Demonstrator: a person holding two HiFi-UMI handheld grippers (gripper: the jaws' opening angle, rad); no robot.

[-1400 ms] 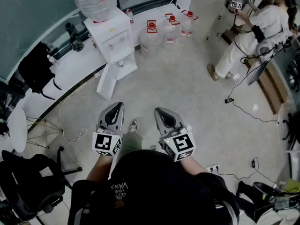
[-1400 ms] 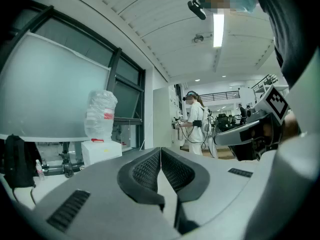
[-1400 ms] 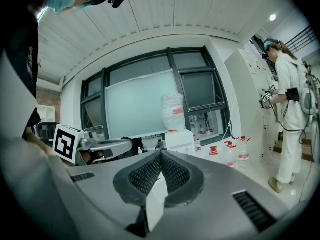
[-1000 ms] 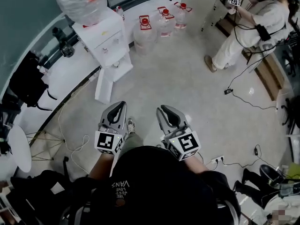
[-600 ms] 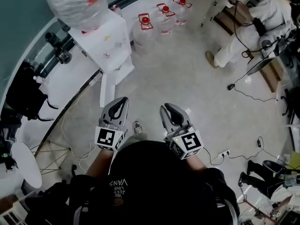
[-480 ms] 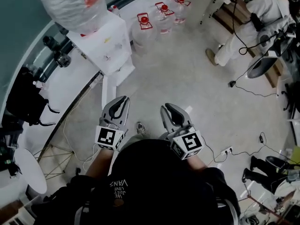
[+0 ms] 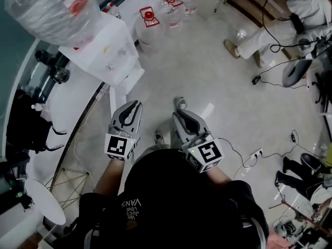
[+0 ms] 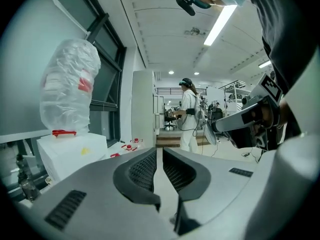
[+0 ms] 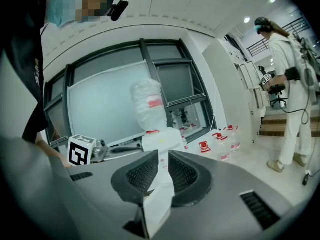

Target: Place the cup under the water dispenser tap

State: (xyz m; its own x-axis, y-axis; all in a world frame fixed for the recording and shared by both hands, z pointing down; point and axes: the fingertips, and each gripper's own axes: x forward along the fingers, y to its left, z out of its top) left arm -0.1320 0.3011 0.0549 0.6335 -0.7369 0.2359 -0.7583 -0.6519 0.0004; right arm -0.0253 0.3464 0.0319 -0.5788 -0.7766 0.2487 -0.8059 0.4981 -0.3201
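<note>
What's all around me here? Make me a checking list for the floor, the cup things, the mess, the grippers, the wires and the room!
Surface: pale, shiny floor.
Job's things: white water dispenser with a big bottle on top; cup: nothing seen.
Clutter: three red-capped water jugs standing on the floor beyond the dispenser.
Grippers: left gripper has its jaws shut and empty; right gripper has its jaws nearly together with a thin gap, and I can't tell if anything is held.
Cables: power strip with its cord lying on the floor.
Surroundings: another person in white; big windows.
</note>
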